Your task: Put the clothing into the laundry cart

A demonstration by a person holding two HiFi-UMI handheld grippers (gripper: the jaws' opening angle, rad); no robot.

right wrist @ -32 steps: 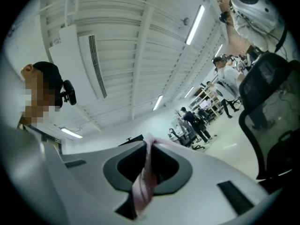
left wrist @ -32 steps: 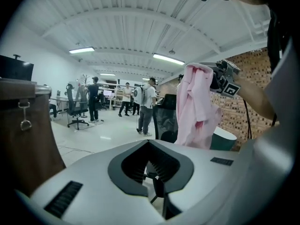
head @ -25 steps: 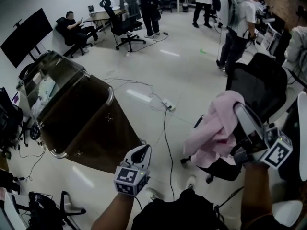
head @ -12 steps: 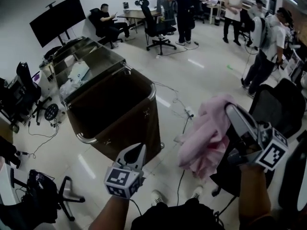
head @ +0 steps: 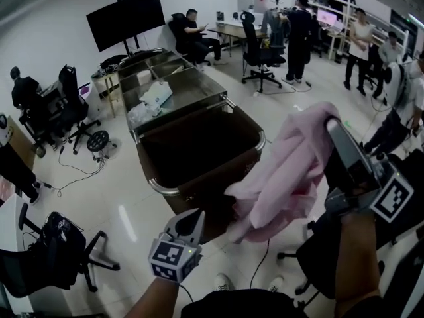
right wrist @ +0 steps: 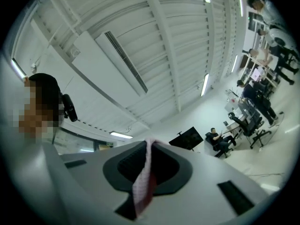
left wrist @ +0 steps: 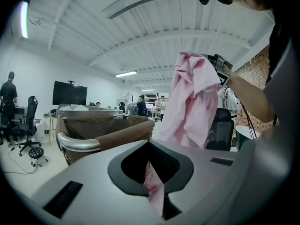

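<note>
A pink garment (head: 281, 171) hangs bunched from my right gripper (head: 331, 128), which is shut on its top and held high at the right of the head view. It hangs beside the near right corner of the brown laundry cart (head: 162, 189), whose bag stands open. In the right gripper view, cloth (right wrist: 143, 186) sits pinched between the jaws of the right gripper (right wrist: 149, 143). My left gripper (head: 194, 215) is low in front of the cart with its jaws together. The left gripper view shows the garment (left wrist: 192, 102) ahead, the cart (left wrist: 77, 142) at left, and a thin pink sliver between the jaws of the left gripper (left wrist: 149, 144).
A metal-framed cart (head: 165, 88) with white items stands behind the brown one. A black office chair (head: 328, 257) is under my right arm, another chair (head: 53, 257) at lower left. A dark screen (head: 126, 20) and several people are at the back.
The view has swung left, so the cart now sits in the middle. Both grippers have risen, and the right one has carried the pink garment from the chair up beside the cart.
</note>
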